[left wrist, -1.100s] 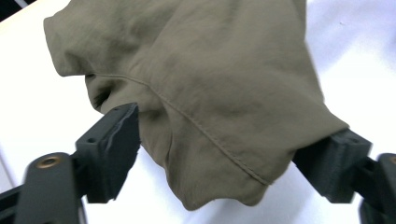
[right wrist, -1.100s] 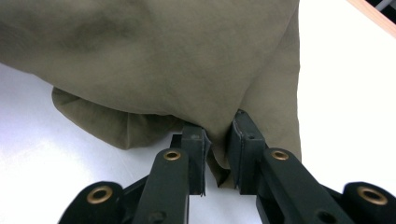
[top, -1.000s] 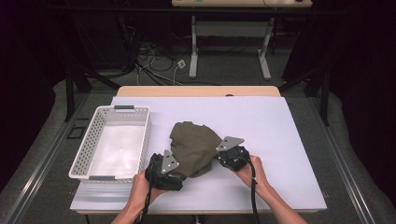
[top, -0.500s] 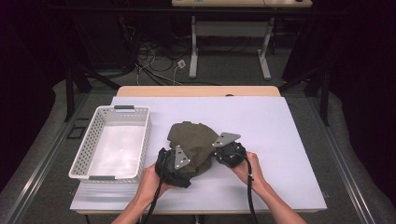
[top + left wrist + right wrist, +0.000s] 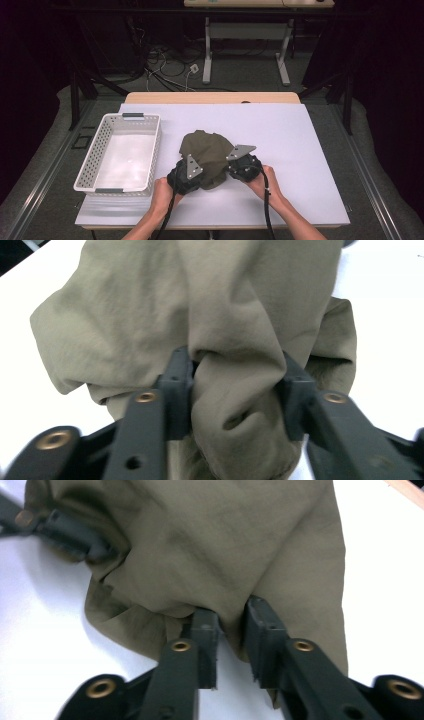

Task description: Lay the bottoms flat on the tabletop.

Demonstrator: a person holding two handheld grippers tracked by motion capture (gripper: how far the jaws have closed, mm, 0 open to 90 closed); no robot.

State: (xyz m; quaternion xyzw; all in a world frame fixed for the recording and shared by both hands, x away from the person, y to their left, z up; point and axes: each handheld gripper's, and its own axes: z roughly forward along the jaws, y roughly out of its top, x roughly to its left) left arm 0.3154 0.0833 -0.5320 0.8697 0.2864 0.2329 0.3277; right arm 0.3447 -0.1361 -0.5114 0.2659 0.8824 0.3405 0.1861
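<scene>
An olive-green cloth [image 5: 207, 150] lies bunched near the middle of the white table top [image 5: 300, 145]. My left gripper [image 5: 199, 173] is at the cloth's near left edge. In the left gripper view [image 5: 235, 380] its jaws have just been closing and now squeeze a thick fold of the cloth [image 5: 200, 305]. At the near right edge is my right gripper [image 5: 228, 167]. In the right gripper view [image 5: 231, 625] its jaws have just been opening a little, with a thin fold of the cloth [image 5: 225, 545] still pinched at their tips.
A white perforated basket [image 5: 95, 155] stands on the left of the table, with nothing in it. The far edge of the table is bare wood [image 5: 210, 97]. Beyond it are desk legs and cables on the floor.
My left gripper has moved right and forward onto the cloth's near left edge and closed on a fold. The cloth has bunched a little. The right gripper has hardly moved.
</scene>
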